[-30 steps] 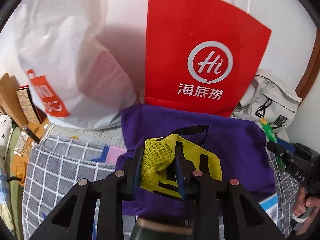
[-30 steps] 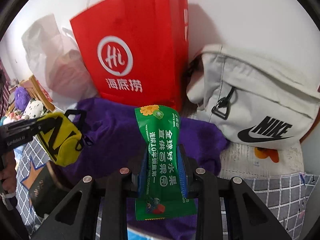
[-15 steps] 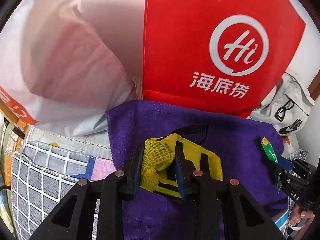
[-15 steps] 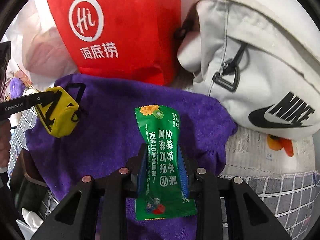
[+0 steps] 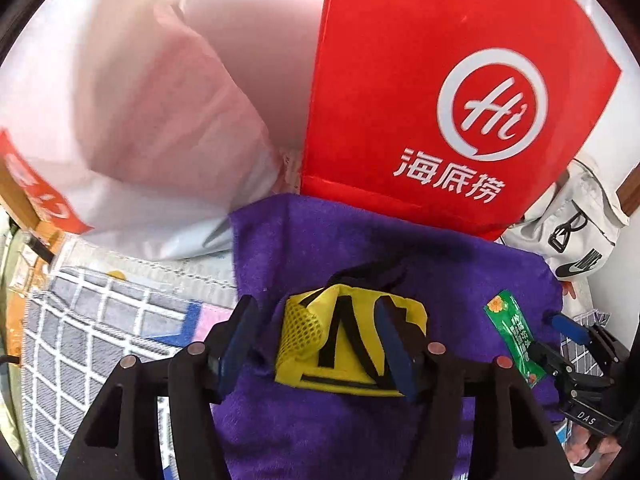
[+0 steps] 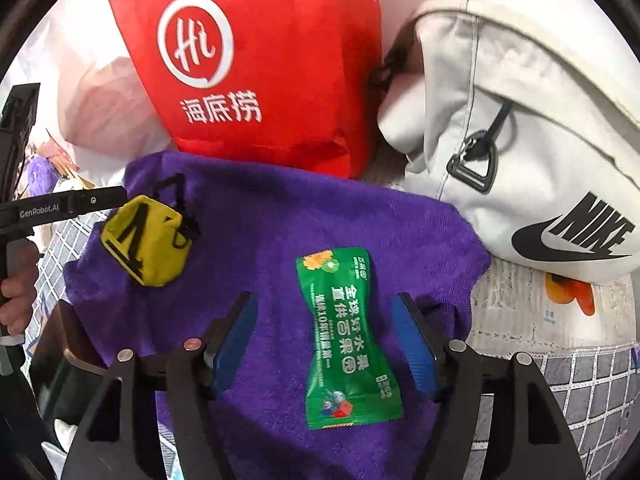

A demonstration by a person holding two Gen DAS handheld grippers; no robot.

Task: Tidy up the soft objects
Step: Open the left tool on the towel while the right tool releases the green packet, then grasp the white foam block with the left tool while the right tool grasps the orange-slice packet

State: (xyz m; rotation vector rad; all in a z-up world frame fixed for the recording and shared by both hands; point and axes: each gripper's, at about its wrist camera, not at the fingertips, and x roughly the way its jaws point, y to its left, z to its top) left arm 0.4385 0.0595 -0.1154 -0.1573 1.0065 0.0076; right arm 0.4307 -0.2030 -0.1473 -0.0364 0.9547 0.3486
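A yellow pouch (image 5: pixel 348 340) with black straps lies on the purple towel (image 5: pixel 360 248) between the jaws of my left gripper (image 5: pixel 316 320). Those jaws are opening; the left pad stands clear of the pouch and the right pad is at its edge. In the right wrist view a green snack packet (image 6: pixel 344 340) lies flat on the towel (image 6: pixel 280 208) inside my right gripper (image 6: pixel 324 308), whose jaws are also opening, with both blue pads apart from it. The pouch (image 6: pixel 148 240) sits at the towel's left under the left gripper (image 6: pixel 80 204).
A red paper bag (image 5: pixel 440 100) stands against the wall behind the towel, a white plastic bag (image 5: pixel 120 120) to its left and a white Nike bag (image 6: pixel 520 140) to its right. Grey checked bedding (image 5: pixel 100 320) lies around the towel.
Both grippers sank toward the towel and opened. The yellow pouch and the green packet, gripped before, now lie loose on the towel.
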